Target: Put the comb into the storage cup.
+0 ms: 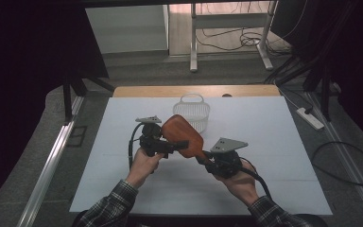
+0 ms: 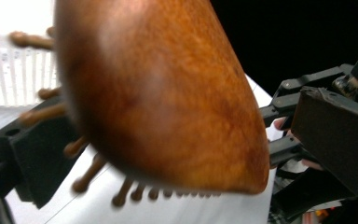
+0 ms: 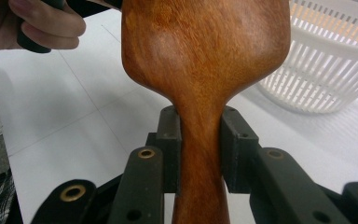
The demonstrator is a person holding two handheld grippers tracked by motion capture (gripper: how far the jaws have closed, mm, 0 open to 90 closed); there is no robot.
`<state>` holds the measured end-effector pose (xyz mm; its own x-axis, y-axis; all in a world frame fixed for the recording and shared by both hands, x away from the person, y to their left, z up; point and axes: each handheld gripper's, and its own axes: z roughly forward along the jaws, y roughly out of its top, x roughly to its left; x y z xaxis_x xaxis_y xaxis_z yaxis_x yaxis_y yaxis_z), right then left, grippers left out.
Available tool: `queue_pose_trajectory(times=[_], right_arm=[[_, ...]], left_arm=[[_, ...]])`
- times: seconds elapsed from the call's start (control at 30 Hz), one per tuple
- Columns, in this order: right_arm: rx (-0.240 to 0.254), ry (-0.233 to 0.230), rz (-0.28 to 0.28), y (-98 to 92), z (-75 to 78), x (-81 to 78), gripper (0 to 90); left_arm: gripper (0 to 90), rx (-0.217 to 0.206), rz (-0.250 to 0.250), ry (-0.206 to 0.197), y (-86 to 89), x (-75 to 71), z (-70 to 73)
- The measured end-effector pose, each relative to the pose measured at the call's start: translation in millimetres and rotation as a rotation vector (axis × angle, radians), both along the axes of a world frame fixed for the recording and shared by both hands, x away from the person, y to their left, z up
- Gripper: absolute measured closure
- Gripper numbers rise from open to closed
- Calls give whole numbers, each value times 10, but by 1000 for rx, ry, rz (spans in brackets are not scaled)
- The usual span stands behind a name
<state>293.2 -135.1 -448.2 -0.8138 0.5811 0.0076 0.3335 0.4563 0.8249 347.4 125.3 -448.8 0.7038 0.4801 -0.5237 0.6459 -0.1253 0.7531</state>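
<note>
The near edge of the white bench point(image 1: 123, 198) has bare room on both sides of the person's two sleeves. The right hand point(image 1: 238, 182) comes up from that near edge and holds the right tongs point(image 1: 207, 160), which point up and to the left. These tongs are closed on the thin handle of a brown wooden hairbrush point(image 1: 183, 136). In the right gripper view, the two black pads point(image 3: 170, 140) press on the handle from both sides.

The brush is up in the air over the middle of the bench, with its smooth back up and its pegs point(image 2: 86, 175) down.

The left hand point(image 1: 145, 163) holds the left tongs point(image 1: 177, 144), which point to the right. One black pad point(image 2: 37, 154) sits under the brush head by the pegs. Whether the left tongs pinch the brush, the pictures do not show.

Just behind the brush stands a white basket point(image 1: 196, 116), near the far edge of the bench. The bench is bare to the left and right.
</note>
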Motion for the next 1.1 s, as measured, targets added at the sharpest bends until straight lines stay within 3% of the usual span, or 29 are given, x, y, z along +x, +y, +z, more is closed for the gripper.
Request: queue_pose_trajectory(times=[0.2,0.3,0.47,0.57,0.73,0.93,1.1], right_arm=[[8,-1,8,31,-10,-18,720],[8,-5,10,33,-13,-21,720],[16,-14,11,27,-13,-28,720],[24,-13,18,25,-21,-31,720],[29,-7,24,20,-31,-24,721],[2,27,32,40,-97,11,721],[-3,28,40,39,-101,24,717]], left_arm=[[5,-15,-5,19,-1,11,-27],[61,-23,-8,23,3,5,-34],[253,-76,-24,67,18,4,-54],[303,-101,-22,99,24,3,-49],[405,-182,-46,157,73,26,-79],[496,-195,-78,186,76,47,-104],[521,-206,-94,180,82,56,-109]])
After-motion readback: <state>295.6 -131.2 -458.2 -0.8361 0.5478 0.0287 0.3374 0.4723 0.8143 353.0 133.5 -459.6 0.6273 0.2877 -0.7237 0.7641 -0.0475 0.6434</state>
